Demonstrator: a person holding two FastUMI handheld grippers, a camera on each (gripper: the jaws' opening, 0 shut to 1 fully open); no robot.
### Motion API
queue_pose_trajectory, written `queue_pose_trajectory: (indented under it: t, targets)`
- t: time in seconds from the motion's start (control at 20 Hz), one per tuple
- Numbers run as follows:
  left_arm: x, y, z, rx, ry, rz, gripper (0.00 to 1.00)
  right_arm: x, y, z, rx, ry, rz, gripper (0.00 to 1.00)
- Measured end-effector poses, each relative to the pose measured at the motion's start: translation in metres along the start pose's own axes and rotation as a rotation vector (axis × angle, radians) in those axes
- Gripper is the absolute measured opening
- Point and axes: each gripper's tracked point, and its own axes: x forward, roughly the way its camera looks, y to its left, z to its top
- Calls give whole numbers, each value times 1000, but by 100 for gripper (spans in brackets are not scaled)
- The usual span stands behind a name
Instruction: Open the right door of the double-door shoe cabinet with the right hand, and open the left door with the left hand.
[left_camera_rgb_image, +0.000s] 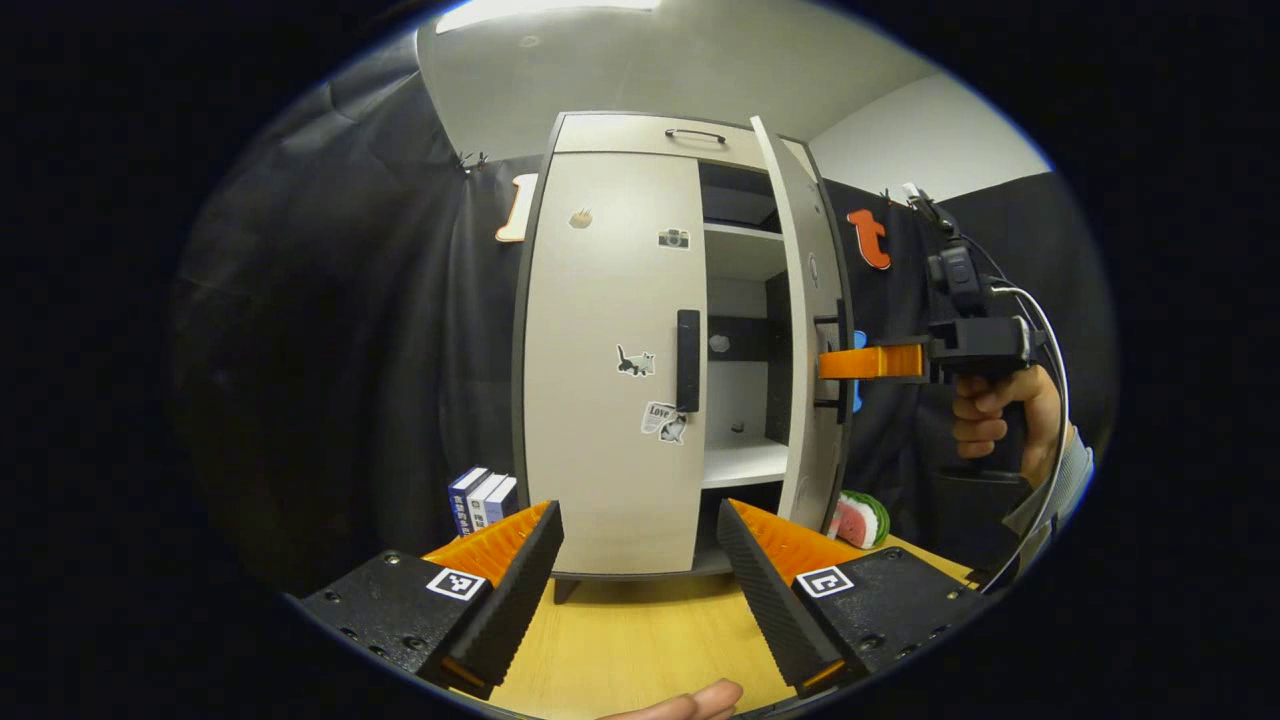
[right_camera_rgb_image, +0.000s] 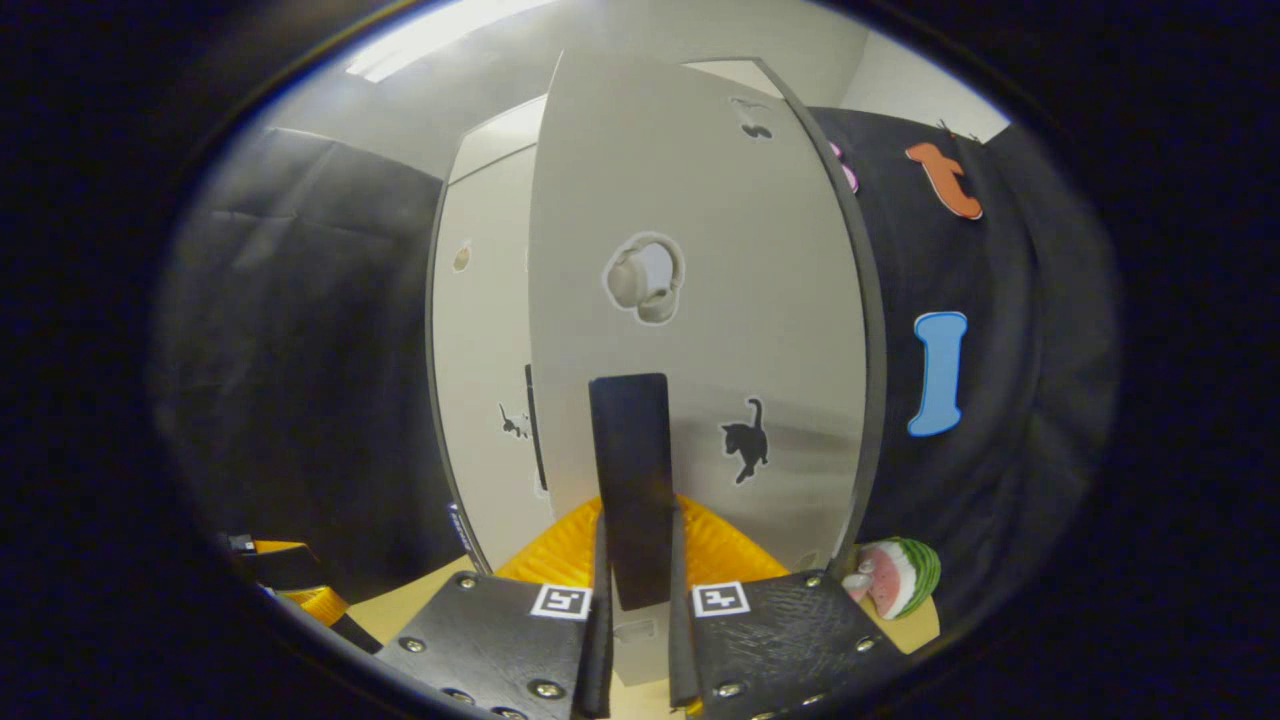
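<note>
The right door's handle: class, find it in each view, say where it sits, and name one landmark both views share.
Left gripper view: the right door's handle sits right of centre on the opened right door, gripped by the right gripper.
Right gripper view: the handle stands bottom centre, pinched between the gripper's own fingers.
Shared landmark: the watermelon slice beside the cabinet's foot.
</note>
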Motion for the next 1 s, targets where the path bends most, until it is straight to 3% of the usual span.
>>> queue_pose_trajectory:
  t: [0.15,0.35,0.4,0.6,0.65,0.75,0.8,0.85,1.0]
  targets:
    - [2,-7,0,13,0,8,97,-19,-19,3,-35,-25,-1,22]
    - [4,-22,4,16,-8,-9,97,-44,-53,5,-19,-31,-55,21]
    - [4,-26,4,11,-12,-18,97,-50,-63,7,-11,-28,-81,15]
    - [5,-35,4,0,-9,-42,97,-59,-129,9,-13,-25,-244,14]
    - [6,-36,4,1,-9,-44,97,-64,-147,10,-5,-30,-275,3]
    - [5,-37,1,13,-8,-49,97,-66,-140,8,73,-18,-168,2]
    - [4,-38,0,23,-8,-52,97,-68,-141,13,111,-30,-140,11]
    - [3,-39,-2,32,-6,-51,97,-62,-144,8,99,-33,-152,1]
    - [3,-36,-9,42,13,-44,97,-62,-143,8,32,-41,-177,1]
